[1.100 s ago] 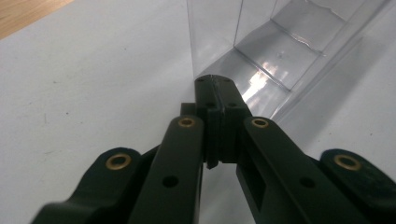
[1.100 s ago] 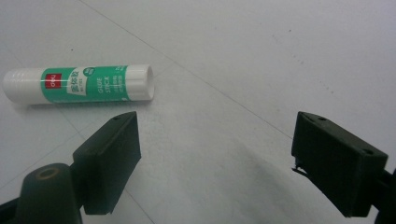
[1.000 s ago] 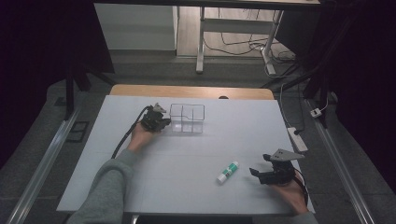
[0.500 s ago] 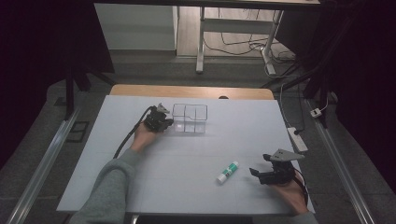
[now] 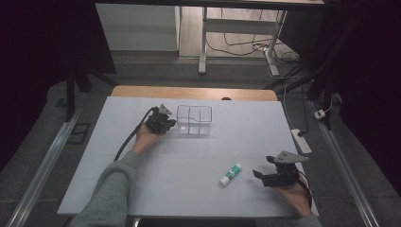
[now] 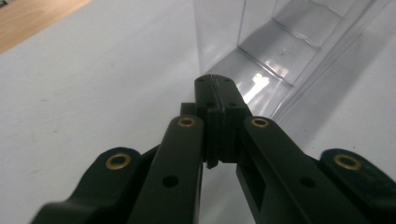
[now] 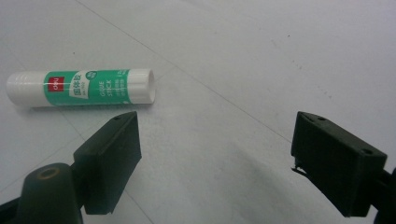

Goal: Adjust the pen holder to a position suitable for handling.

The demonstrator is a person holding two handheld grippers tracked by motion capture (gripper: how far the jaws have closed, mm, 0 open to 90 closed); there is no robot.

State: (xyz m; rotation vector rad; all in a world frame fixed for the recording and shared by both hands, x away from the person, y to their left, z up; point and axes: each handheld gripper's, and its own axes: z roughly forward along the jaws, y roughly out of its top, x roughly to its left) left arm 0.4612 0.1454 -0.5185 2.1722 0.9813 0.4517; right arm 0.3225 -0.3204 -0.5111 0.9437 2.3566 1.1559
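Left tool [image 5: 163, 122] clenched empty, its tip against the clear organiser [image 5: 194, 120], apparently bracing it. Right tool [image 7: 215, 154] released, glue stick [image 7: 79, 87] just ahead-left, ready for pickup.

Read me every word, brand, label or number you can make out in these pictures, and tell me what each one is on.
"GLUE STICK": white print on the green label of the white glue stick lying on the table.
White logo on the label's red square: too small to be sure of.
Line of characters above the words: too blurred to read.
Small round badge and print beside it: unreadable.
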